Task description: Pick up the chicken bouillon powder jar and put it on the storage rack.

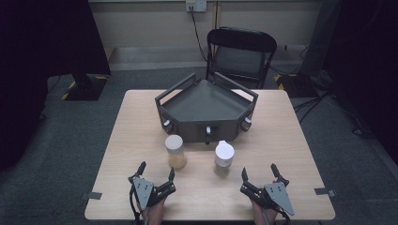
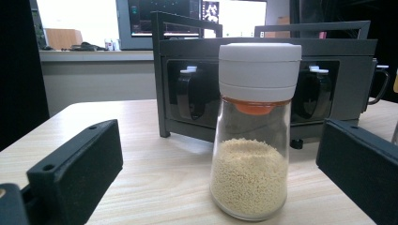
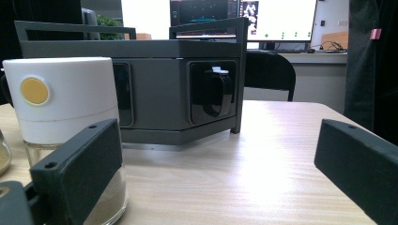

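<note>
Two glass jars stand near the middle of the wooden table. The left jar has a pale lid and yellowish grains. In the left gripper view this jar stands upright just beyond the two black fingers, centred between them and untouched. The right jar has a white lid. In the right gripper view it shows a yellow dot on its lid and is partly hidden behind the left finger. My left gripper and right gripper rest near the front edge, both open and holding nothing.
A dark grey angular rack with raised handles sits at the back centre of the table, with black handled parts set in its front faces. A black folding chair stands behind the table. Bare tabletop lies right of the right jar.
</note>
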A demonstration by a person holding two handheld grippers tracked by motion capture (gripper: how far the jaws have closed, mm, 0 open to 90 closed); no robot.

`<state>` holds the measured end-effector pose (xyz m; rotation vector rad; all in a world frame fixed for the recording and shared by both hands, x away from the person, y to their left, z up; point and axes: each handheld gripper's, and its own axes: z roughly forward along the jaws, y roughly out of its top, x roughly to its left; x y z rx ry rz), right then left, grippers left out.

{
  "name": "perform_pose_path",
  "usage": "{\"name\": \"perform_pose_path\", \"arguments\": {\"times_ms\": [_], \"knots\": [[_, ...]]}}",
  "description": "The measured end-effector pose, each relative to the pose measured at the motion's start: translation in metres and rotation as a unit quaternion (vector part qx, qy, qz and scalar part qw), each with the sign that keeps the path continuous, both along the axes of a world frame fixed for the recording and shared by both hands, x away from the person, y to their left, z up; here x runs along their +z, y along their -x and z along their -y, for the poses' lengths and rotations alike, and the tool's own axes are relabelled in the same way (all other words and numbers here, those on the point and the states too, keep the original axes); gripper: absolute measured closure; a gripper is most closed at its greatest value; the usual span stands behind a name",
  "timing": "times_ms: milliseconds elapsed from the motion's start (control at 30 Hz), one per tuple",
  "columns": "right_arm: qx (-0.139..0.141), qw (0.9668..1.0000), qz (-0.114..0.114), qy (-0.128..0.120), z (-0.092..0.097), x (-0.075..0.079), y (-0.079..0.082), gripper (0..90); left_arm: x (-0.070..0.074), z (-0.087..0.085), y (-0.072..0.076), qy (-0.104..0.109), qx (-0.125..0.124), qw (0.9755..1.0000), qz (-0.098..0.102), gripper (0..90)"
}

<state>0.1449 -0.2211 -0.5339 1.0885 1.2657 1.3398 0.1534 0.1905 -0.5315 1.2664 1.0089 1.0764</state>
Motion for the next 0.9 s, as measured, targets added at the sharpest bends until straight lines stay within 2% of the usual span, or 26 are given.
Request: {"name": "perform_pose_path", "arguments": {"times_ms": [400, 533, 767, 900], "knots": [[0.001, 1.0000, 0.000, 0.000, 0.000, 0.000, 0.000, 0.0, 0.001, -0.004, 0.000, 0.003, -0.010, 0.9999, -0.002, 0.0], [0.001, 1.0000, 0.000, 0.000, 0.000, 0.000, 0.000, 0.0, 0.005, -0.005, -0.002, 0.009, -0.009, 0.9999, -0.012, 0.0], [0.000, 1.0000, 0.000, 0.000, 0.000, 0.000, 0.000, 0.0, 0.010, -0.007, -0.003, 0.004, -0.016, 0.9998, -0.015, 0.0], [0.000, 1.0000, 0.000, 0.000, 0.000, 0.000, 0.000, 0.0, 0.013, -0.009, -0.001, 0.006, -0.020, 0.9997, -0.010, 0.1]]}}
